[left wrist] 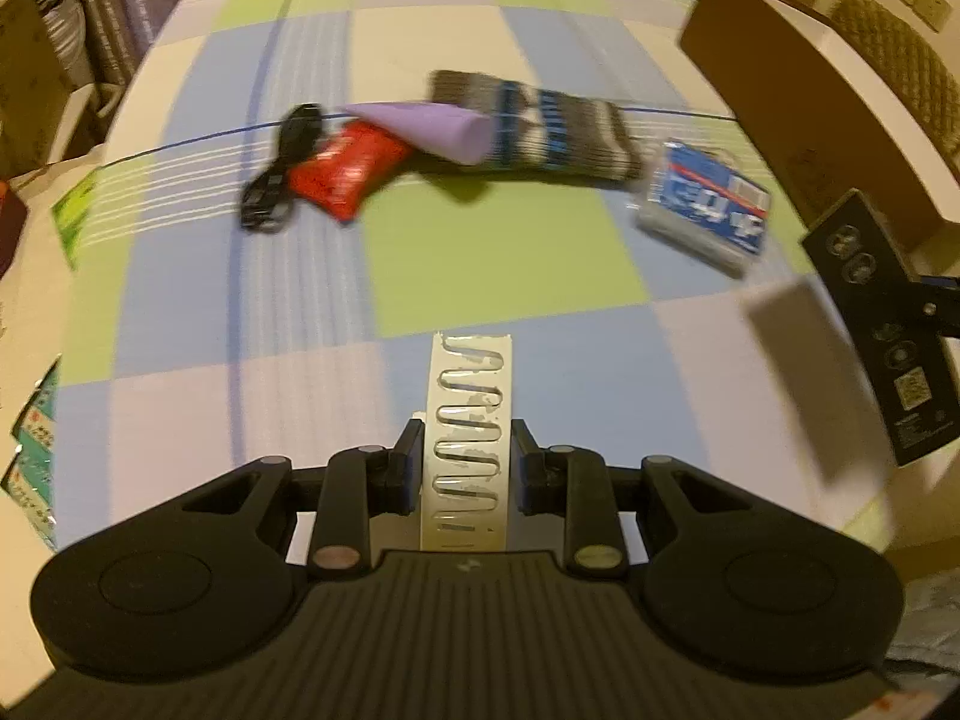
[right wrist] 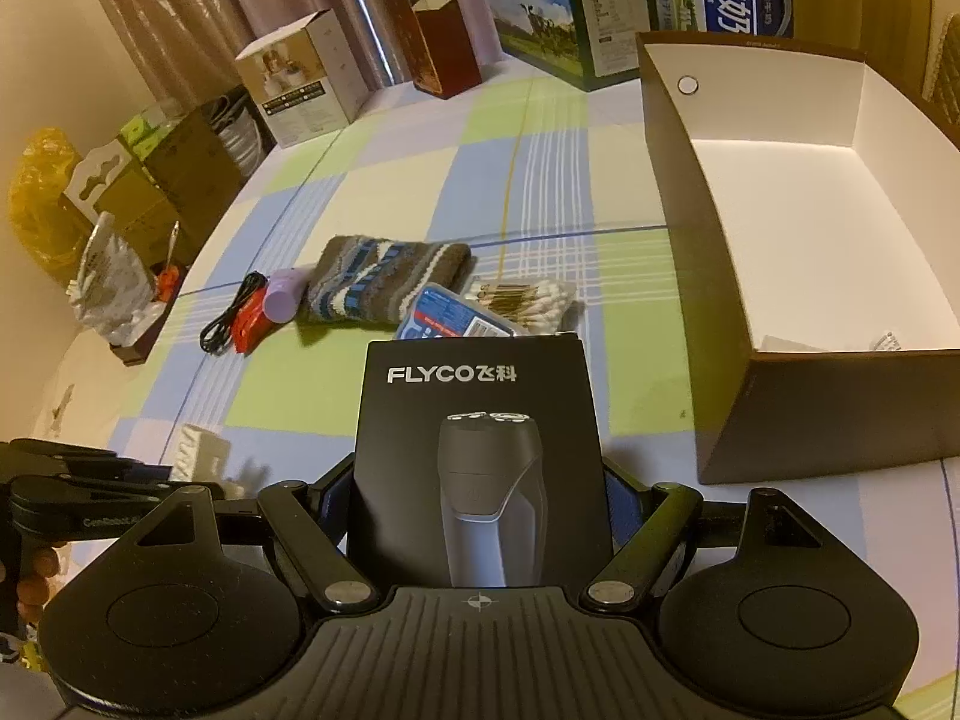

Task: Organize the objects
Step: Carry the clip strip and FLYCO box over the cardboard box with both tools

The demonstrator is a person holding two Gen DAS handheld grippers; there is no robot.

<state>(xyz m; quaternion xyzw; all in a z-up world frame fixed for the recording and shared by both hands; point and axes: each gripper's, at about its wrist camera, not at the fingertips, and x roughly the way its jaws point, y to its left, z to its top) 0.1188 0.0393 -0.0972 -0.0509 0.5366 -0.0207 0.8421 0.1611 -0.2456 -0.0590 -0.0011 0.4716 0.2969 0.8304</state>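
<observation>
Shaver box (right wrist: 477, 462), black, sitting clamped between the right gripper's (right wrist: 474, 501) widely spread jaws, hanging above the checked tablecloth (right wrist: 420, 180) just left of the open cardboard box (right wrist: 780, 408). White strip (left wrist: 470, 438) being pinched by the left gripper (left wrist: 468, 468), jaws nearly closed on it. Lying farther out on the cloth, in a loose row: black cable (right wrist: 231, 315), red packet (right wrist: 249, 321), purple tube (right wrist: 282, 297), knitted sock (right wrist: 384, 282), blue plastic case (right wrist: 453, 315), cotton swabs (right wrist: 522, 300).
</observation>
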